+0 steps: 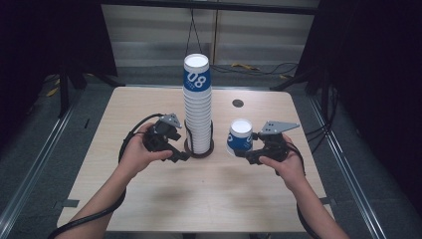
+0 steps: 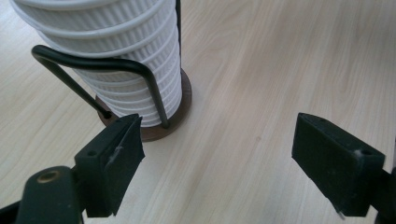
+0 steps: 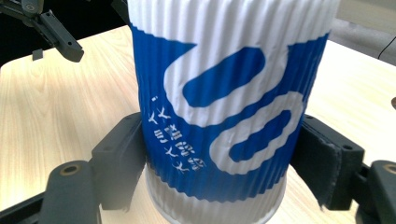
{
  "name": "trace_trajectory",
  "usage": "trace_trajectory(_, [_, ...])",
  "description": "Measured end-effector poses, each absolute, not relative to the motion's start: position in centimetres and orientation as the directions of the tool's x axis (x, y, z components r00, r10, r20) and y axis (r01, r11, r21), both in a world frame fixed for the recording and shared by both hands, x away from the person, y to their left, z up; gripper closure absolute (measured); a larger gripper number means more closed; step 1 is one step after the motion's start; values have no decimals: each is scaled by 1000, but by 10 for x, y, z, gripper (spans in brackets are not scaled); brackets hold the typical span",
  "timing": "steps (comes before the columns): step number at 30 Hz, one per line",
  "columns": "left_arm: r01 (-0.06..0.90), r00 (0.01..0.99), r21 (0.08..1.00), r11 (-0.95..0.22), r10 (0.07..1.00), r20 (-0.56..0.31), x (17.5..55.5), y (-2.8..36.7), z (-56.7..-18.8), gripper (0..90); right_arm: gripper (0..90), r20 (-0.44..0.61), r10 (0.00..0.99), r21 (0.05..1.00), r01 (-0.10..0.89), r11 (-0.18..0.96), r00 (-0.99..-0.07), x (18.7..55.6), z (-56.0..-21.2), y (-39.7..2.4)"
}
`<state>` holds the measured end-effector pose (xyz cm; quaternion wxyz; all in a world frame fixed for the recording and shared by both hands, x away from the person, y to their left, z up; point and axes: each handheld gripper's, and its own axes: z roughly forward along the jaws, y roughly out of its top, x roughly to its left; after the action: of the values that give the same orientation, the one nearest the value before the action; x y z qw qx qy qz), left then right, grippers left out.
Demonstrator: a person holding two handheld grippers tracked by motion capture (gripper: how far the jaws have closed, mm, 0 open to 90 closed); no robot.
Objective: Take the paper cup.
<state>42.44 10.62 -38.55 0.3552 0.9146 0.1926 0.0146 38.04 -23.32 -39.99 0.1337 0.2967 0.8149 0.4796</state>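
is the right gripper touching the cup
Touching: in the right gripper view both jaws of the right gripper press the cup.

One overhead camera, two claw-mounted close-ups

The high view looks forward and down over the whole surface [image 1: 199, 194]; each claw view skims it closely, the left sharing the cup stack [image 1: 197, 107] [image 2: 121, 51] at upper left.

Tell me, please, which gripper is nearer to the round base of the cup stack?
Left. The left gripper sits open right beside the round base, while the right gripper is farther off on the other side, shut on a single blue-and-white cup.
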Motion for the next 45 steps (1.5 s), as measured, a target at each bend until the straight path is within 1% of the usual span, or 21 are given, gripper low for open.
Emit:
trace_trajectory(9, [338,929,654,-677,350,-119,421,102,-390,163,231,69,590,851,356,386,-805,378,-408,-228])
trace_trajectory(28, [344,931,666,-662,332,-151,415,100,-413,163,234,41,510,767,354,535,-859,375,-413,-216])
trace_trajectory(43, [357,928,685,-635,328,-180,410,100,-429,162,234,19,468,710,341,616,-883,376,-412,-209])
trace_trajectory(44, [346,932,680,-646,317,-174,410,101,-430,162,234,15,463,705,338,624,-886,377,-412,-208])
trace_trajectory(45, [358,928,683,-637,325,-183,409,100,-432,162,234,15,462,699,340,629,-887,377,-413,-207])
